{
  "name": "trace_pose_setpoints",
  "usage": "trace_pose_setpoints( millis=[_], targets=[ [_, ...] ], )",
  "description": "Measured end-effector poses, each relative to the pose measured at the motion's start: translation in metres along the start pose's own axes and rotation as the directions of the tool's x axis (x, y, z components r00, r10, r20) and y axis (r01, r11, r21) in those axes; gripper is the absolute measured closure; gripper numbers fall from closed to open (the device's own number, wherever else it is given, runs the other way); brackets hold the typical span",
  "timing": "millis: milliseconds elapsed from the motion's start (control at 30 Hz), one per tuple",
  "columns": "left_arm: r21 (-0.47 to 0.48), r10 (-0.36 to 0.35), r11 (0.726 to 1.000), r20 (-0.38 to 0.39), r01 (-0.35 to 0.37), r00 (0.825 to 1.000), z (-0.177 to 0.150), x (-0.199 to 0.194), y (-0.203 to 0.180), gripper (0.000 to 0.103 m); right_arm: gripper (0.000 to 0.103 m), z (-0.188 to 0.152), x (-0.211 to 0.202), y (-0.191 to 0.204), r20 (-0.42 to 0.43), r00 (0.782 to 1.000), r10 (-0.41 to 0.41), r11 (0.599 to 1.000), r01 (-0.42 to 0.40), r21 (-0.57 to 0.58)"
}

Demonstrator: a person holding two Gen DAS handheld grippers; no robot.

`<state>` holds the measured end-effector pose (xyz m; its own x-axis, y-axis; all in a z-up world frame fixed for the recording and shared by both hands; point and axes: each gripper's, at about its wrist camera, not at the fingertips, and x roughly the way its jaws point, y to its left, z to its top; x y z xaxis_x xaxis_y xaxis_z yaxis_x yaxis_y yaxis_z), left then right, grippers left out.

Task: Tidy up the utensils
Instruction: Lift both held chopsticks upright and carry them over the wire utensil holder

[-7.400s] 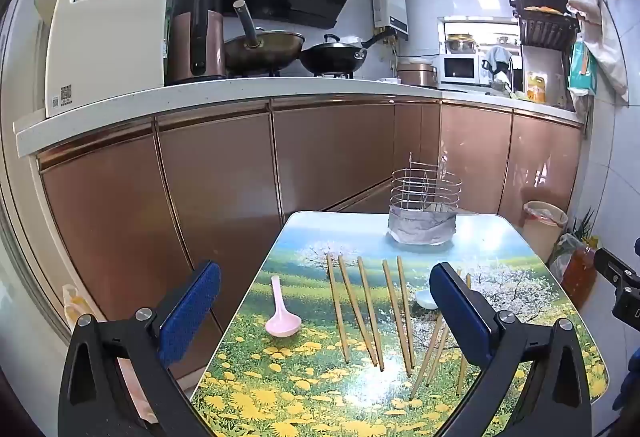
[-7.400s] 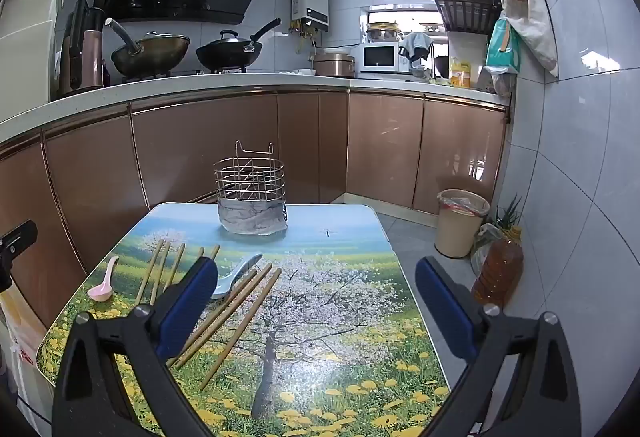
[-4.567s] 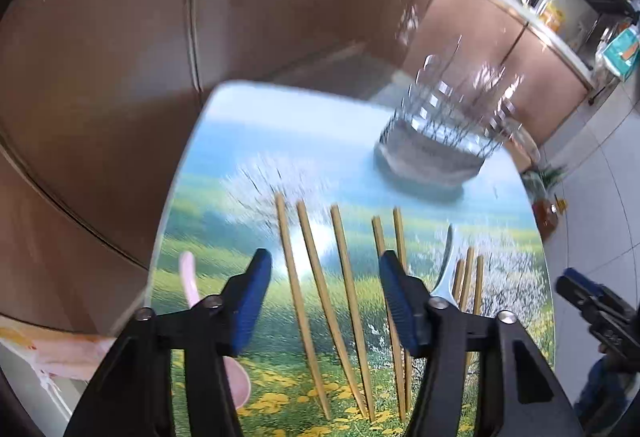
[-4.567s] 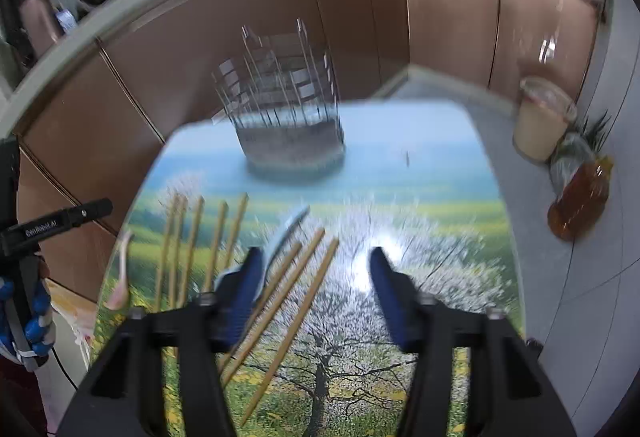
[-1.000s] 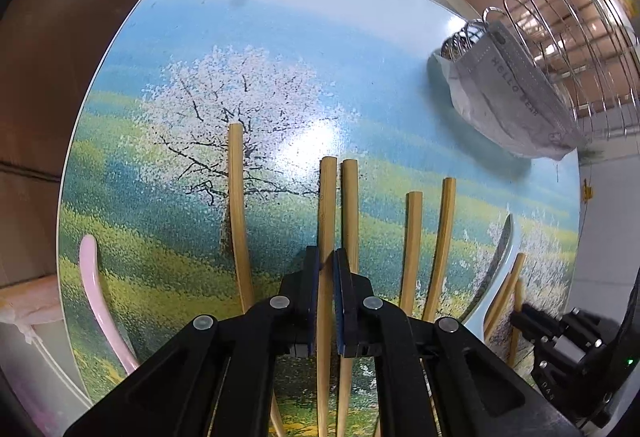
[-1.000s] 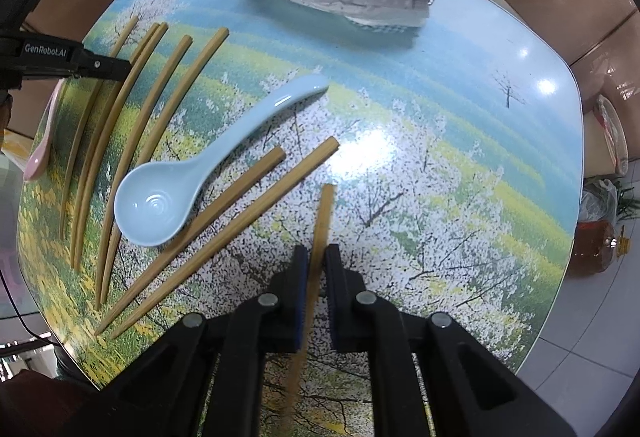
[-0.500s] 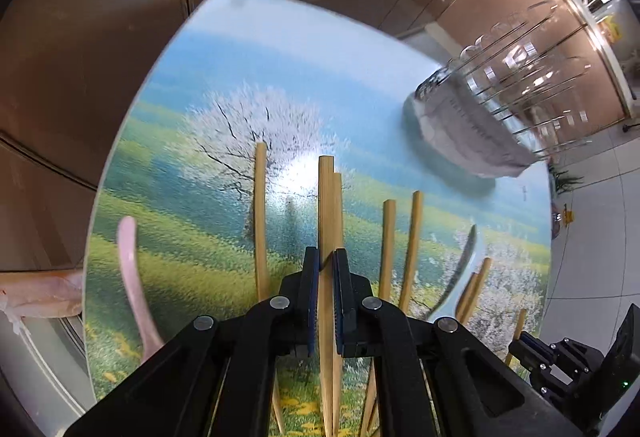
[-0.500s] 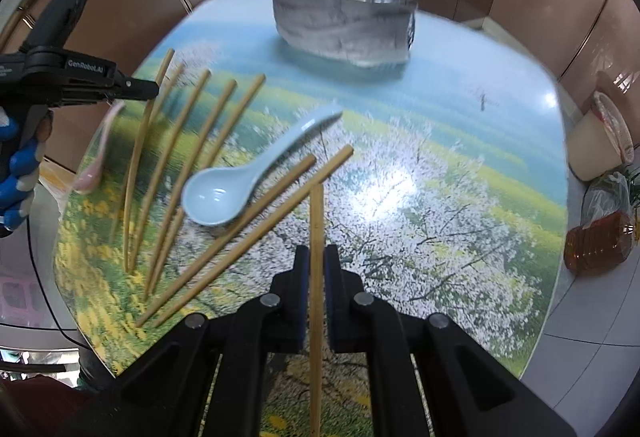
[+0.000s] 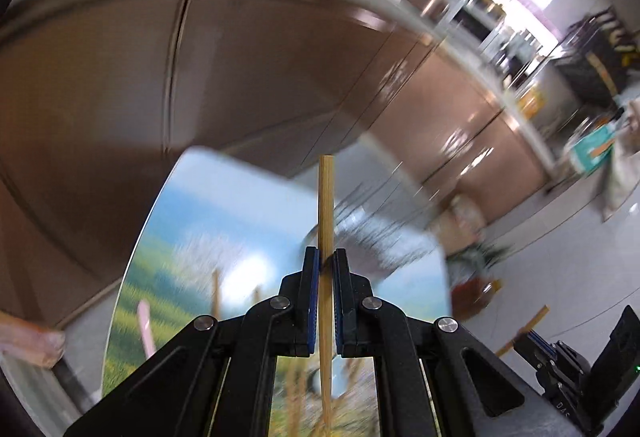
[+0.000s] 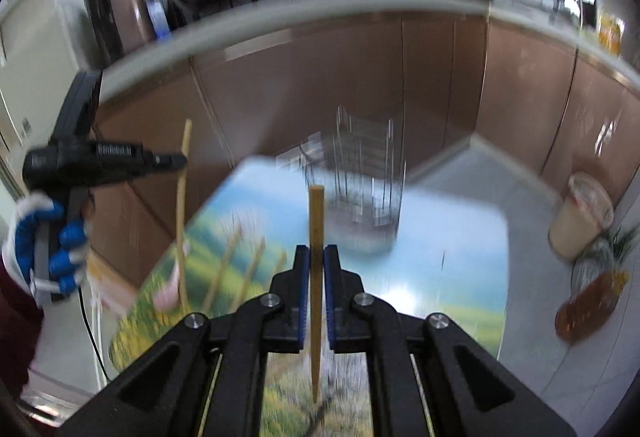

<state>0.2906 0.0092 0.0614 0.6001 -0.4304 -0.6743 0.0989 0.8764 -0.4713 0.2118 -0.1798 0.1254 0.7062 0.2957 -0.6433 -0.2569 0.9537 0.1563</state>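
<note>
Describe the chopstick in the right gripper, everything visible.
The chopstick is a pale yellow-brown stick, bamboo or wood by its look, with a squared blunt end pointing up and away and a thinner tip running back below the fingers. The right gripper is shut on it, blue pads pressing both sides around mid-length. It is lifted off the table, roughly in line with the blurred wire utensil holder beyond. Nothing else touches it.

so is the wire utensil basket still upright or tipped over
Upright. In the right wrist view the wire utensil basket stands on the landscape-print table with its wires vertical. Motion blur hides whether anything is inside.
</note>
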Motion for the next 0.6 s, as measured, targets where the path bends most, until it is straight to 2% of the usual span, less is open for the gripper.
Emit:
trace_pose_setpoints(
  millis=[200, 300, 433, 533, 600],
  targets=[
    [0.008, -0.073, 0.997, 0.136, 0.072, 0.988, 0.048, -0.011, -0.034, 0.097, 0.097, 0.068, -0.007, -0.001, 0.161, 0.987, -0.028, 1.000, 0.029, -0.005],
    [0.021, -0.081, 0.997, 0.219, 0.078, 0.972, 0.071, -0.008, -0.050, 0.097, 0.097, 0.100, -0.002, -0.009, 0.237, 0.971, -0.043, 0.999, 0.044, 0.002],
    [0.020, -0.087, 0.996, 0.328, 0.086, 0.940, 0.089, 0.007, -0.058, 0.097, 0.097, 0.119, 0.019, -0.021, 0.297, 0.953, -0.063, 0.998, 0.058, 0.026],
    [0.030, -0.059, 0.998, 0.414, 0.052, 0.909, 0.088, 0.032, -0.061, 0.097, 0.097, 0.116, 0.041, -0.035, 0.317, 0.945, -0.078, 0.997, 0.069, 0.039],
    [0.025, -0.036, 0.999, 0.446, 0.028, 0.894, 0.084, 0.046, -0.060, 0.097, 0.097, 0.108, 0.058, -0.045, 0.332, 0.939, -0.091, 0.996, 0.081, 0.044]
  ],
)
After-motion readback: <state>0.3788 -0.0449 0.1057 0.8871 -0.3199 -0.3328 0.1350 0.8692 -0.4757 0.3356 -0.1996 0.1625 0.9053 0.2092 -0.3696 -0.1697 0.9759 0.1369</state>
